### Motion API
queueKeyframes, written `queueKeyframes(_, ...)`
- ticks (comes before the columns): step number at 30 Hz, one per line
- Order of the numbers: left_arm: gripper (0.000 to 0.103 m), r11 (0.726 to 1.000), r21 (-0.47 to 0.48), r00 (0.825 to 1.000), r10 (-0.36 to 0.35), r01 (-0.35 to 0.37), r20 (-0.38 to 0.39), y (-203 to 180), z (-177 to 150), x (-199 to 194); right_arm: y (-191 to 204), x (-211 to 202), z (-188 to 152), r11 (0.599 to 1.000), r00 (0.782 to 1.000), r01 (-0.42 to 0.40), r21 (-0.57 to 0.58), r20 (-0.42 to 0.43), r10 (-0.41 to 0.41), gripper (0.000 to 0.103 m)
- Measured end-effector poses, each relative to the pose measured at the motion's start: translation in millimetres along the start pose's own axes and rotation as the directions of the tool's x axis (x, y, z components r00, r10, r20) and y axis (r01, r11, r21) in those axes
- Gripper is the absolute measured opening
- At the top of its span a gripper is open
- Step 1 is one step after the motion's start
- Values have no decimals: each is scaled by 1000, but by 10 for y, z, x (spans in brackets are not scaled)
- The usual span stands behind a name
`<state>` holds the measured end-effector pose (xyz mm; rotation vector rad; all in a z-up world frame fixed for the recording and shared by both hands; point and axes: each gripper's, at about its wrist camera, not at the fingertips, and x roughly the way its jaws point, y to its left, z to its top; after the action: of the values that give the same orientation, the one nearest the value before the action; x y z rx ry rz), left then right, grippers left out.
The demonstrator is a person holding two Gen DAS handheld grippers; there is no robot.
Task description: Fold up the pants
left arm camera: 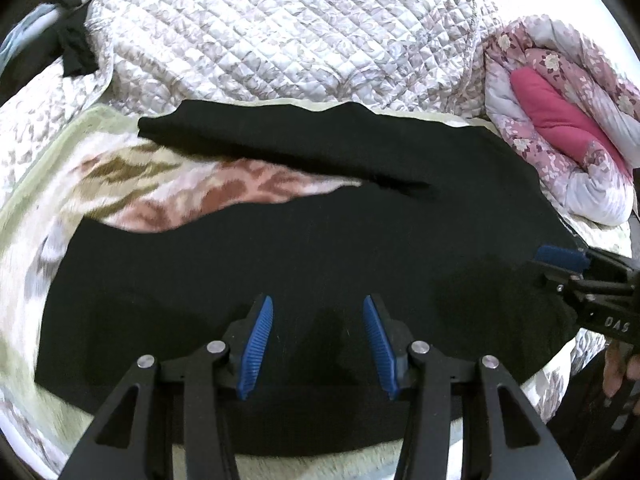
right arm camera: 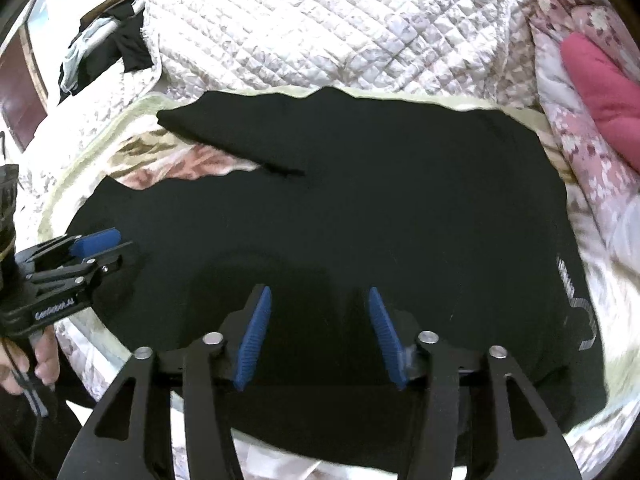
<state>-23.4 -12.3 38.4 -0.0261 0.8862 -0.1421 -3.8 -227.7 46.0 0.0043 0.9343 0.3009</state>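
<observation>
Black pants (left arm camera: 320, 240) lie spread on a floral blanket (left arm camera: 132, 184), the two legs splayed apart toward the left. The waist end sits at the right, with white print (right arm camera: 576, 300) near its edge. My left gripper (left arm camera: 318, 304) hovers over the near leg, jaws open, only flat cloth showing below them. My right gripper (right arm camera: 320, 292) hangs over the pants (right arm camera: 360, 208) nearer the waist, also open and holding nothing. Each gripper shows in the other's view: the right one (left arm camera: 560, 258) at the pants' right edge, the left one (right arm camera: 96, 248) at the left.
A white quilted cover (left arm camera: 280, 32) is heaped behind the pants. A pink floral comforter (left arm camera: 560, 132) lies bunched at the right. Dark clothes (right arm camera: 120, 48) hang at the back left. A hand (right arm camera: 44, 360) grips the left gripper's handle.
</observation>
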Motion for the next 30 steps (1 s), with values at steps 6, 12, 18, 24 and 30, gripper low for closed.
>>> queueKeyframes(6,50,1000,25,1000,-4,4,12,166,441,155,-299,80,371,999,1000,8,-37,-7,-8,55)
queueKeyframes(12,50,999,44,1000,3,-3,5,337,996,525,-714,289,829,1000,1000,-2,-26,3,2,56)
queueKeyframes(18,56,999,33,1000,16,-17,19,434,1584,984,-1049,657,1317,996,1000,25,-90,-1,-25,61)
queueKeyframes(24,58,998,67,1000,22,-22,-9,373,1962,1524,-1297,1151,1734,990,999,20,-141,-41,-26,61)
queueKeyframes(30,58,998,55,998,35,-33,-47,345,2108,1936,-1492,1622,1939,992,993,-18,-128,-117,2,61)
